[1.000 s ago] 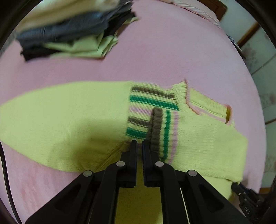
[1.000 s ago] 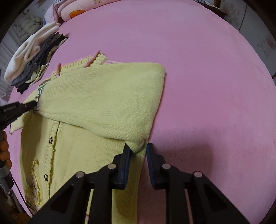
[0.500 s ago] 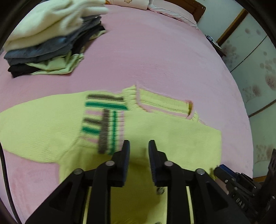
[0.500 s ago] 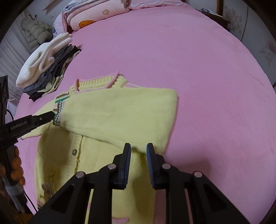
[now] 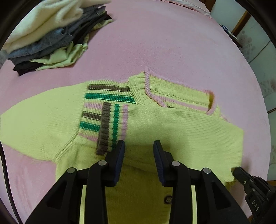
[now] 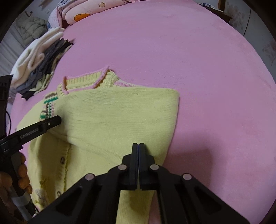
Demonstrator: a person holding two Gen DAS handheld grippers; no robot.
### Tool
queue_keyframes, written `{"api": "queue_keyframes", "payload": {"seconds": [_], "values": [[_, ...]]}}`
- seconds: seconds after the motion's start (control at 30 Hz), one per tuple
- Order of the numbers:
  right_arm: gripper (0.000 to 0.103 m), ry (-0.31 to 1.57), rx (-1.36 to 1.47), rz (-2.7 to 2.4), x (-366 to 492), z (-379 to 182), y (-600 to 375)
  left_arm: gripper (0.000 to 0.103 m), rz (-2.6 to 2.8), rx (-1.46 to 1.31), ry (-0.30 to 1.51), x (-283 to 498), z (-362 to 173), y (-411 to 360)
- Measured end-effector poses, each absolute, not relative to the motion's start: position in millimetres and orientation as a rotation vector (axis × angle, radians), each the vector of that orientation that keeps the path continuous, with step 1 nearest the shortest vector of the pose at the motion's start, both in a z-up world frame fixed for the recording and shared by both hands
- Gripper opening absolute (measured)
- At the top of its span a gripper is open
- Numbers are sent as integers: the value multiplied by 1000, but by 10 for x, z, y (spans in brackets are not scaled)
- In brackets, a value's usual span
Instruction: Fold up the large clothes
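Observation:
A yellow knit cardigan with pink trim lies on the pink bed, also in the right wrist view. Its right sleeve is folded across the chest, and the striped cuff rests by the striped left shoulder. My left gripper is open and empty, just above the folded sleeve beside the cuff; it shows in the right wrist view. My right gripper is shut with nothing between its jaws, over the sleeve's lower edge near the fold; its tip shows in the left wrist view.
A stack of folded clothes sits at the far left of the pink bed, also in the right wrist view. Pillows and bedding lie at the head. Walls and a door frame stand beyond the right edge.
My left gripper let go of the striped cuff, opened wide and drew back. My right gripper released the sleeve's fold, pulled back and closed empty. The sleeve now lies flat across the chest.

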State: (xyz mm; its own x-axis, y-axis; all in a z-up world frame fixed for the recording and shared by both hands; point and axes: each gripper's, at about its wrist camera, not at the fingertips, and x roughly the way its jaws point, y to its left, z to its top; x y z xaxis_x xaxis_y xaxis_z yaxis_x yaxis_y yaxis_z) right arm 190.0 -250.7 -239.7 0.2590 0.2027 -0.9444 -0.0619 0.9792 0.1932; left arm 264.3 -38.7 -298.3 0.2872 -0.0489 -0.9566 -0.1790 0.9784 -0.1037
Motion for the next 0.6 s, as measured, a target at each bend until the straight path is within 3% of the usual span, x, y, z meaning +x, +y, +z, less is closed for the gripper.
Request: {"api": "queue_keyframes", "payload": {"seconds": [0.03,0.1,0.43,0.6], "values": [[0,1297,127,192,1884,-2341,-2540,50,107,-200,1272,2608,-2898,-411],[0,1296,123,216,1851,-2225,-2591,59,130,-199,1245,2575,-2725,-431],[2,1287,103,319,1712,-1624,-2604,79,118,-279,1188,2124,-1875,-642],[4,1274,121,348,1618,-1334,-2623,80,44,-282,1186,1907,-1541,-822]]}}
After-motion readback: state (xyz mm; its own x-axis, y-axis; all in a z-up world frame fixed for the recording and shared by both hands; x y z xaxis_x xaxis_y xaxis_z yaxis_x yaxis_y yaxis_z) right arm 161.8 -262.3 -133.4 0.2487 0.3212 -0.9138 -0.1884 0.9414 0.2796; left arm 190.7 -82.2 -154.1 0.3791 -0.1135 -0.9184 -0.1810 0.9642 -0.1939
